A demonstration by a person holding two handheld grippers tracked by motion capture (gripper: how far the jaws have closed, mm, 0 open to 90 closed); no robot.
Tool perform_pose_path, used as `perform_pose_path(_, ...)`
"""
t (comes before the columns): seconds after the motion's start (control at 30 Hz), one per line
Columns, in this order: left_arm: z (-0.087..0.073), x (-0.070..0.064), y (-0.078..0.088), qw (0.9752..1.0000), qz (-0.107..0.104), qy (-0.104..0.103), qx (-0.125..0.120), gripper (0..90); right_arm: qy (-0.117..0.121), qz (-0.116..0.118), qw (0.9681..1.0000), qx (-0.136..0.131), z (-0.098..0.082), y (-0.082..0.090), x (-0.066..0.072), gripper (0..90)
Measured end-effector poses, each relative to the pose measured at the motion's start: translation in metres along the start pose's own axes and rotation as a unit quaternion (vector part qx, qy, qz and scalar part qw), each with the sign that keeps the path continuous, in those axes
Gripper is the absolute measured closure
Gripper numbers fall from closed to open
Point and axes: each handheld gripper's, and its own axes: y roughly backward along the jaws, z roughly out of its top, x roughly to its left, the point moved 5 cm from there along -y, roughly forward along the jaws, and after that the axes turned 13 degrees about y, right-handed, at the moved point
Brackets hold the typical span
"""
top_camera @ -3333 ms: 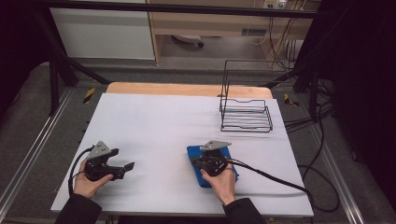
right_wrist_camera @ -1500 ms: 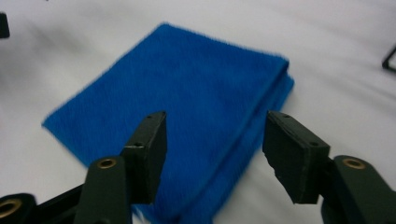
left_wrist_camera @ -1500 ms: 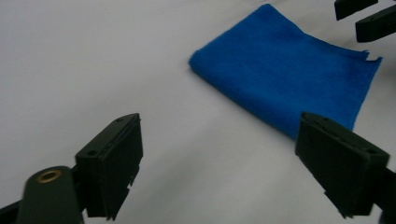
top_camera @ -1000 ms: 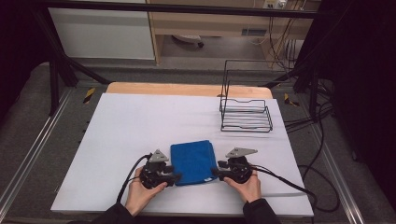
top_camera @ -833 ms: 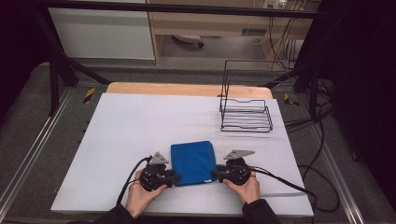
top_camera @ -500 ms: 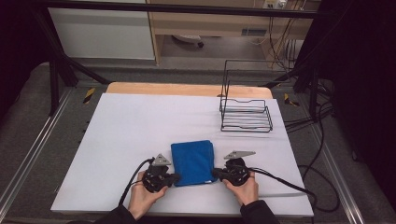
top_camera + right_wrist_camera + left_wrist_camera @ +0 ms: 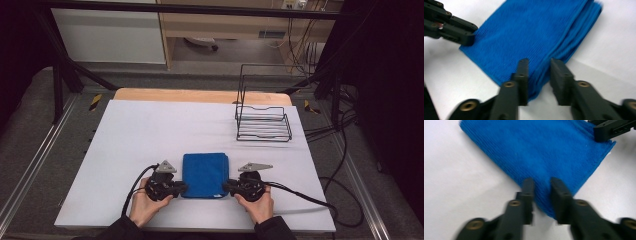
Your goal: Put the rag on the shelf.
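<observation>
A folded blue cloth (image 7: 205, 172) lies flat on the white table (image 7: 150, 130) near its front edge. My left gripper (image 7: 184, 188) lies at the cloth's near left corner, pointing right. Its jaws (image 7: 541, 187) straddle a ridge of the cloth (image 7: 536, 150) and have just been opening. My right gripper (image 7: 226, 187) lies at the near right corner, pointing left. Its jaws (image 7: 537, 67) have also just been opening, with the stacked edge of the cloth (image 7: 534, 32) between them. Each gripper view shows the other gripper's tips at the far corner.
A black wire rack (image 7: 262, 120) stands at the back right of the table. A wooden strip (image 7: 200, 95) runs along the far edge. Cables (image 7: 300, 192) trail from both grippers toward the front and right.
Since the oldest frame the cloth has moved left to the front middle, and both grippers have come to its two near corners. Over the last second the hands have stayed put.
</observation>
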Motion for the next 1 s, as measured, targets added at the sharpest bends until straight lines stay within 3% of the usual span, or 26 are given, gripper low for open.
perform_pose_path(0.07,0.006,0.002,0.005,0.9998,0.006,-0.003,-0.017,56.8,0.016,-0.006,0.9998,-0.01,0.002,0.004,-0.004,57.9)
perform_pose_path(0.1,0.011,0.005,0.008,0.9996,0.009,-0.003,-0.027,47.2,0.035,-0.018,0.9991,-0.018,0.004,0.008,-0.011,51.9)
perform_pose_path(0.17,0.02,0.01,0.012,0.9992,0.015,0.001,-0.036,43.9,0.037,-0.018,0.9989,-0.022,0.005,0.009,-0.013,48.9)
perform_pose_path(0.27,0.035,0.021,0.016,0.9985,0.012,0.015,-0.05,33.8,0.053,-0.035,0.9973,-0.036,0.006,0.015,-0.026,35.7)
perform_pose_path(0.43,0.059,0.037,0.006,0.9971,0.039,0.028,-0.06,29.9,0.052,-0.038,0.9969,-0.045,0.005,0.02,-0.035,26.5)
perform_pose_path(0.57,0.073,0.043,-0.007,0.9962,0.049,0.041,-0.059,30.8,0.053,-0.041,0.9965,-0.05,0.004,0.022,-0.04,18.9)
perform_pose_path(0.73,0.082,0.048,-0.027,0.9953,0.058,0.054,-0.055,44.0,0.056,-0.042,0.9964,-0.049,0.002,0.022,-0.042,13.7)
perform_pose_path(0.9,0.078,0.055,-0.044,0.995,0.079,0.053,-0.029,53.9,0.055,-0.038,0.9965,-0.05,0.002,0.022,-0.041,11.8)
perform_pose_path(1.0,0.074,0.058,-0.047,0.9955,0.067,0.059,-0.029,60.2,0.057,-0.037,0.9965,-0.048,0.002,0.021,-0.042,11.3)
